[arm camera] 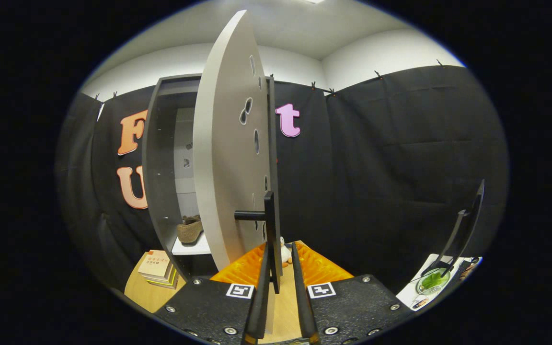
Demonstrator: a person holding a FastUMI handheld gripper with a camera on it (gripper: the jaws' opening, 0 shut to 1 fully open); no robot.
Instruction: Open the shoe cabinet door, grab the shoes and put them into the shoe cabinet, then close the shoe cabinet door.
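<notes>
The shoe cabinet (161,158) is standing upright against the booth wall, a tall dark-grey carcass with a pale interior. Its door (225,143), a light grey panel with several cut-out holes, is standing open, edge-on to the camera. A black bar handle (270,230) is projecting from the door on a short black post. The handle's lower end is sitting between the two fingers of the gripper (280,261), which are standing close on either side of it; contact is not determinable. A brown shoe (190,230) is resting on the white lower shelf (190,248) inside the cabinet.
</notes>
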